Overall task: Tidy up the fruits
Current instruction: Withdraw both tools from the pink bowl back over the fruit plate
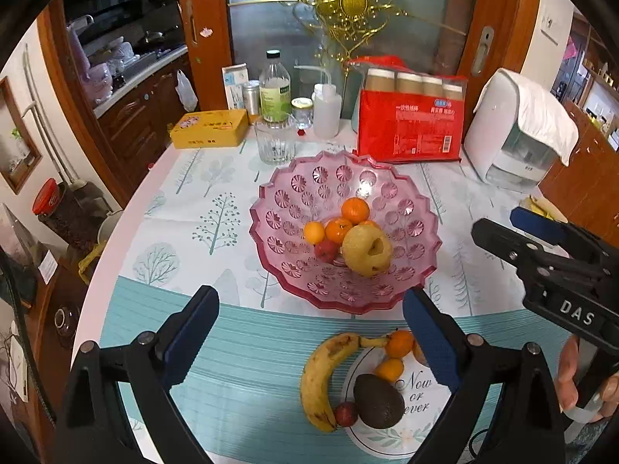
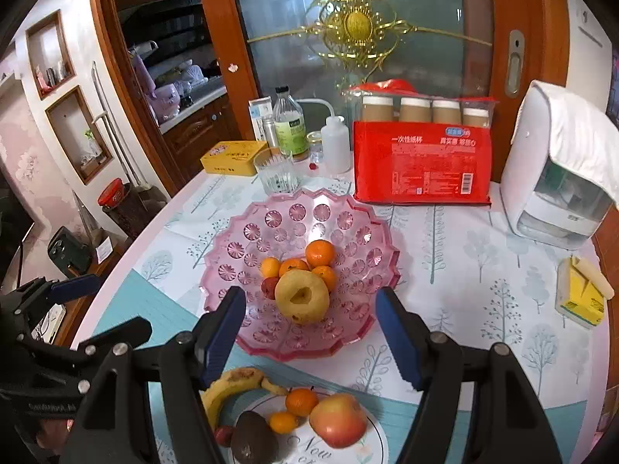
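Both hand-held grippers, left (image 1: 309, 332) and right (image 2: 309, 332), have their fingers apart and hold nothing. Below them the white plate (image 2: 377, 442) carries banana (image 1: 319, 379), avocado (image 1: 378, 401) and apple (image 2: 338, 419); beyond it, the pink bowl (image 1: 278, 266) on the worktop (image 1: 174, 232) holds a pear (image 1: 366, 249) and oranges (image 1: 354, 210).

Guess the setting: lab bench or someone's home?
Likely a home dining table beside a kitchen: a tree-print tablecloth, a pink glass fruit bowl, a wooden-framed glass door, and kitchen counters with cookware behind it.
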